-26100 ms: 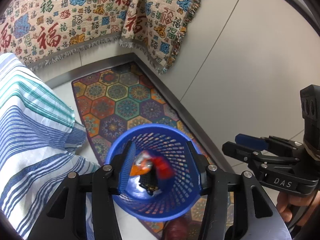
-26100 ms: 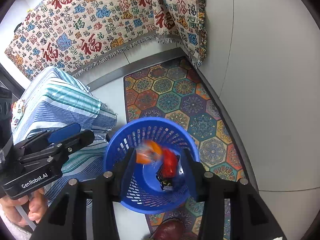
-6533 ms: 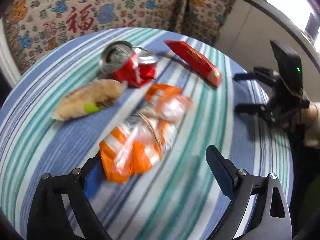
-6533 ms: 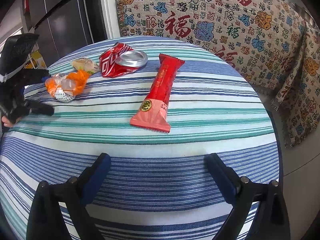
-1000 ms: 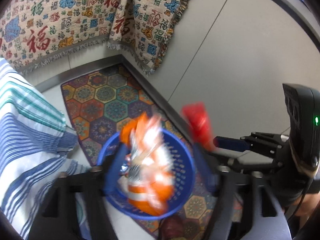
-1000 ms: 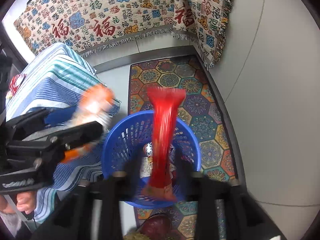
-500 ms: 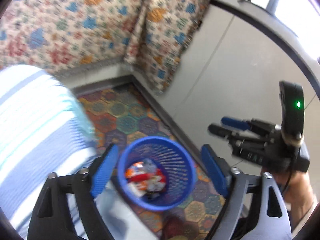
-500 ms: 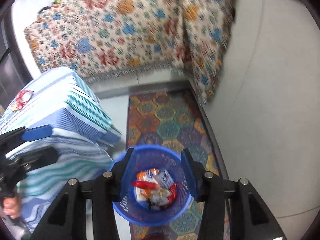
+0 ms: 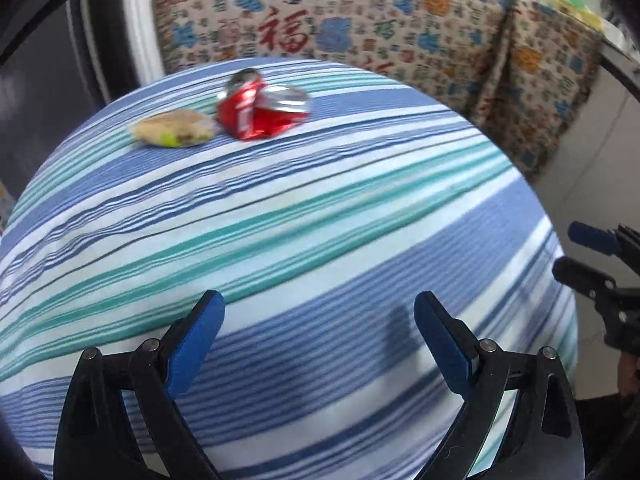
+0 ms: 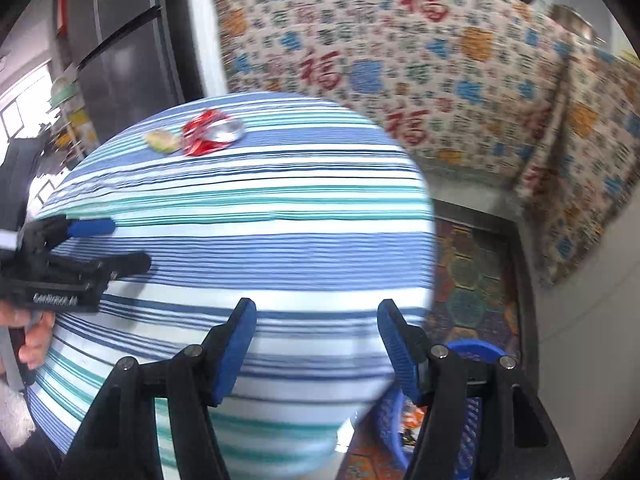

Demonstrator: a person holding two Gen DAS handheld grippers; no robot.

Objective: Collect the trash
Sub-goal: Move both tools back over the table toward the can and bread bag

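Note:
A crushed red can (image 9: 262, 110) (image 10: 210, 131) and a tan wrapper with a green patch (image 9: 174, 133) (image 10: 162, 141) lie side by side at the far side of the round striped table (image 9: 320, 220) (image 10: 248, 208). My left gripper (image 9: 319, 322) hangs over the table's near part, jaws opening wide, nothing between them. My right gripper (image 10: 313, 334) is over the near right edge, jaws opening, also empty. The blue basket (image 10: 394, 420) stands on the floor behind its right finger, wrappers inside. Each gripper also appears in the other's view, the right gripper (image 9: 588, 256) and the left gripper (image 10: 104, 244).
A patterned cloth (image 10: 420, 80) covers furniture behind the table. A hexagon-patterned rug (image 10: 476, 280) lies on the floor to the right by a grey wall. A dark fridge (image 10: 120, 40) stands at the back left. A hand (image 10: 34, 344) holds the left gripper.
Both grippers dropped their wrappers into the blue basket, then swung up and back over the striped table. The jaws of both stand wider than a second ago.

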